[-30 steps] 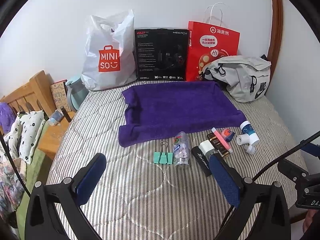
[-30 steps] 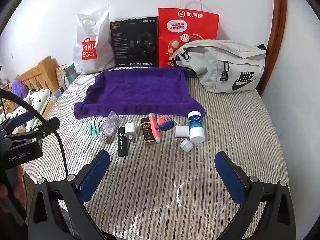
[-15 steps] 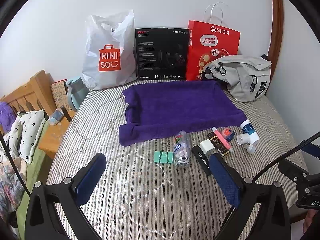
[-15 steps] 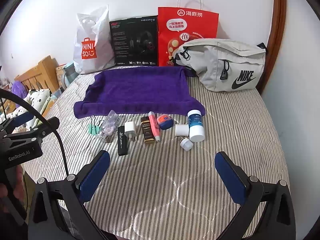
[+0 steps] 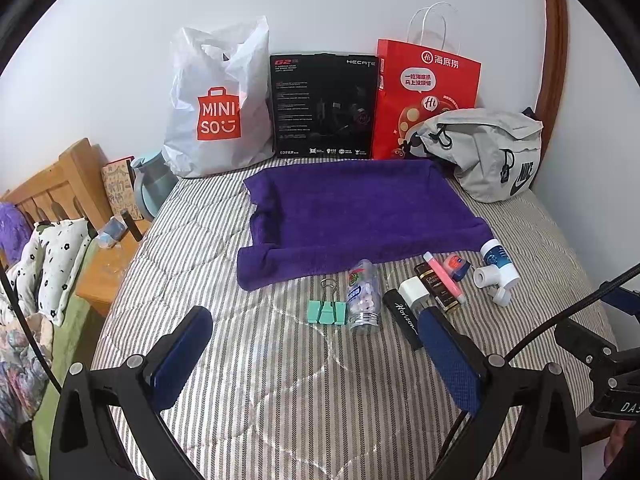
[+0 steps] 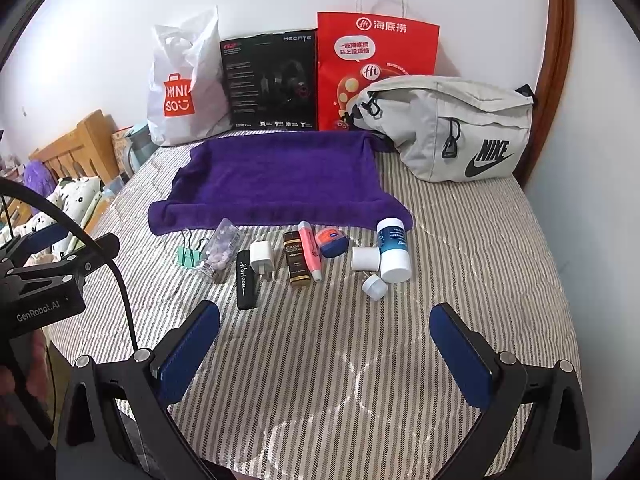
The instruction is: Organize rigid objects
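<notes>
Left gripper [image 5: 312,354] and right gripper [image 6: 324,350]: jaws spread, empty, above bed [image 6: 460,240]. Small items at 12 o'clock, purple towel [image 6: 276,176] beyond.

Very little differs from a second ago. In the right wrist view the grey bag [image 6: 452,128] and the purple towel [image 6: 276,176] sit a shade higher in the picture, so that camera has tipped or shifted slightly. The left wrist view shows a similar small drift of the towel [image 5: 360,216].
</notes>
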Tool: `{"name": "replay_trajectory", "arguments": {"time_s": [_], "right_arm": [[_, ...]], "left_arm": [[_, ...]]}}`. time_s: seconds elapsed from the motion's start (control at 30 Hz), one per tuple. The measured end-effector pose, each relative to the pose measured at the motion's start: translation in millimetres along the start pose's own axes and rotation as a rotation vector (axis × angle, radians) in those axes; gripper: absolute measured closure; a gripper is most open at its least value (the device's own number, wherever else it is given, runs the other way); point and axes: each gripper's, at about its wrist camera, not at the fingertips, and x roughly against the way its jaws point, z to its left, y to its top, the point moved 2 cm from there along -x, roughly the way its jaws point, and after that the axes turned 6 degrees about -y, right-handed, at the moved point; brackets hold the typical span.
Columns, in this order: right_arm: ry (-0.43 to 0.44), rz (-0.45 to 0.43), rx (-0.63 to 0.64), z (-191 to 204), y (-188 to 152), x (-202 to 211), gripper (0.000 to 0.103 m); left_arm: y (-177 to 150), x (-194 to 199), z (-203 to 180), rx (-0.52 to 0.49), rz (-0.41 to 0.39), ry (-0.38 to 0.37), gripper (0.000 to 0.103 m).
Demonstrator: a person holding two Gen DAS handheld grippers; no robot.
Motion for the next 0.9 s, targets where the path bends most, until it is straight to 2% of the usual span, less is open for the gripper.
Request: {"name": "replay_trajectory", "arguments": {"time_s": [0.4,0.57,0.9], "right_arm": [[-0.003,0.002,-0.008,-2,1,-1,0.000],[-0.010,0.013,-0.018,-8,2,-6,0.000],[-0.016,0.060,-0.028,-19,1,-29,0.000]], "left_arm": [[-1,-1,-1,-0.001,0.010,0.001,0.000],[-1,-6,4,0.021,0.021,-0.028,0.000],[-3,-51,28,0.070,0.106,-0.029,0.000]]}}
